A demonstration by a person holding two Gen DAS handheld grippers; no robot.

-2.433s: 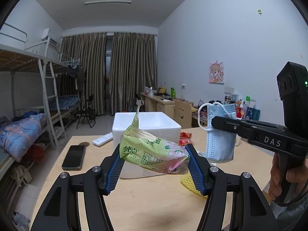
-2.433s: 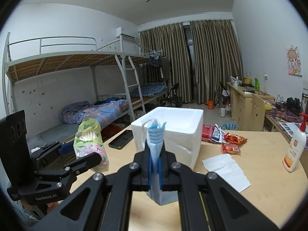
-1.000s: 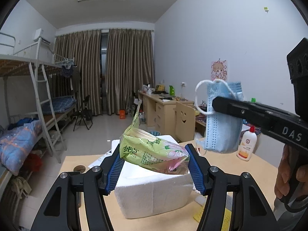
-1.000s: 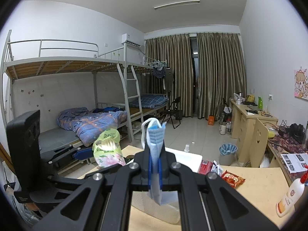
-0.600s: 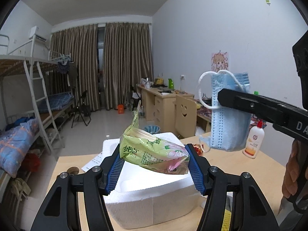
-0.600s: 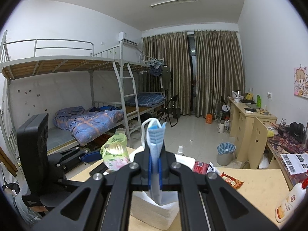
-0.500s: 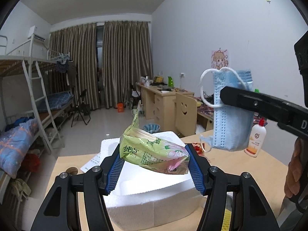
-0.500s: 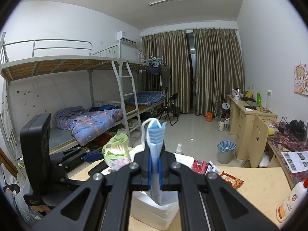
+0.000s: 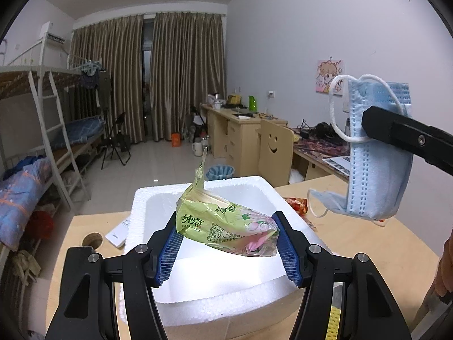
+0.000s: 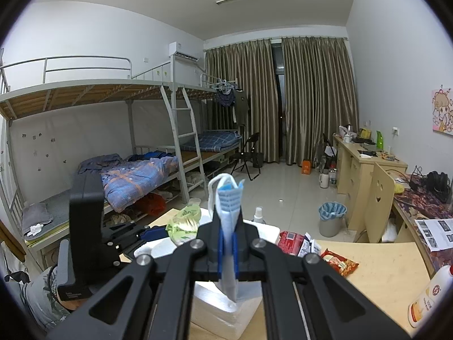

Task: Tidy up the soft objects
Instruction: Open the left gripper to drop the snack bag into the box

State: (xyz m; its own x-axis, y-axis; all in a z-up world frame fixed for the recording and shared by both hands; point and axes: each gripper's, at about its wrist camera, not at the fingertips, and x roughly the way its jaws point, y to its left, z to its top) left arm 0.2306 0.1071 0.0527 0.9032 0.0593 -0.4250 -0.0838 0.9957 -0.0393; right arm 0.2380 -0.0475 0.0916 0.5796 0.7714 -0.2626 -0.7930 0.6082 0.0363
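Both my grippers are up in the air. Left gripper (image 9: 226, 240) has its blue pads (image 9: 169, 252) squeezed in on both ends of the green tissue pack (image 9: 223, 223), held roughly level. Right gripper (image 10: 228, 240) is pinched nearly flat on the folded blue face mask (image 10: 228, 221), sitting higher and to the right of my left one.

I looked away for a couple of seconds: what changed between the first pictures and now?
Both claws moved forward and up over the white foam box; its open inside now lies under the green tissue pack. The left claw still grips that pack, and the right claw still pinches the blue face mask. Nothing was let go, and the box stayed on the table.
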